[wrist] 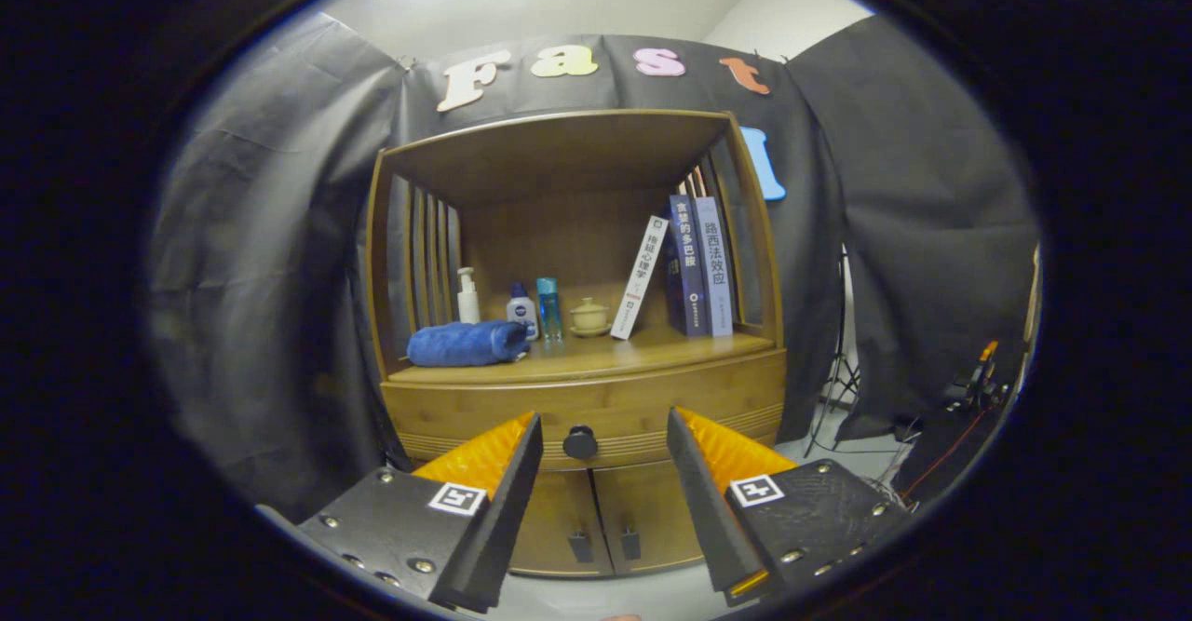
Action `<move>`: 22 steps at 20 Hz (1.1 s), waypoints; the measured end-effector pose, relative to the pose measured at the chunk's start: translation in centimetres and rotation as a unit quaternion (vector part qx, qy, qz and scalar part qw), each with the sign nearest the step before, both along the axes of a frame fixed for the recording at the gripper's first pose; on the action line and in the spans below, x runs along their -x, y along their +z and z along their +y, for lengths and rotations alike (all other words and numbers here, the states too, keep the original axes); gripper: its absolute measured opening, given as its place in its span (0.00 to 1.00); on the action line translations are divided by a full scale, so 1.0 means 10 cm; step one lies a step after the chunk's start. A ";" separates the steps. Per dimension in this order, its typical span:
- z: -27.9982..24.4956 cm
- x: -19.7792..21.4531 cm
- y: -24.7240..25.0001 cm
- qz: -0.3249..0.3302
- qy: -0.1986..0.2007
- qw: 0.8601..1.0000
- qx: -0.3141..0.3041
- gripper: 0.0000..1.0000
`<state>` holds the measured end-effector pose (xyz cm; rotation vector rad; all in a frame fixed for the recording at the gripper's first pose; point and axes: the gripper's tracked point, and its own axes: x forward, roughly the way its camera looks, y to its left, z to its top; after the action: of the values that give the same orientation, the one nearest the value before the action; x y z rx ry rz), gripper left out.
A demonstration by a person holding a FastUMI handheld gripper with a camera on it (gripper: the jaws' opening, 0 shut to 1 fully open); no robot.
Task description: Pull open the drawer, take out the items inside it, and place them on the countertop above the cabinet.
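A wooden cabinet stands against a black cloth wall. Its drawer (596,407) is closed, a wide curved front running just under the countertop, with a round dark knob (580,442) at its middle. The gripper (603,430) is held in front of the drawer with its two fingers spread wide apart, gripping nothing. The knob sits in the gap between the fingertips and a little beyond them, not touched by either one.

Below the drawer are two small cabinet doors (596,519), both shut, each with a little dark handle near the centre seam.

Above the drawer, the countertop (652,346) forms the floor of an open shelf space with slatted sides and a wooden roof. On it, from left to right: a rolled blue towel (466,344) lying near the front edge, a white pump bottle (467,297), a small white and blue bottle (521,309), a slim teal bottle (548,307), and a small cream lidded pot (589,316) on a saucer. Next comes a white book (641,276) leaning to the right against two upright books (700,265).

Beyond the cabinet's right side, a stand and some cables rest on the pale floor (838,458).
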<state>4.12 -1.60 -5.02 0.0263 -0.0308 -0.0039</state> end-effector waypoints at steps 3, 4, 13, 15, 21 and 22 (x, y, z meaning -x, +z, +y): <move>0.00 -0.20 -0.16 -0.006 0.002 1.000 0.013 0.80; -0.01 -0.28 -0.25 -0.003 0.002 1.000 0.016 0.80; 0.20 -1.17 -0.92 0.042 0.026 0.999 0.017 0.72; 0.28 -1.33 -1.02 0.052 0.029 0.998 0.016 0.67; 0.32 -1.70 -1.08 0.057 0.024 0.998 -0.009 0.54; 0.32 -1.68 -1.06 0.056 0.021 0.998 -0.012 0.52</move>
<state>20.91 1.63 -15.65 0.0504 0.0821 0.0358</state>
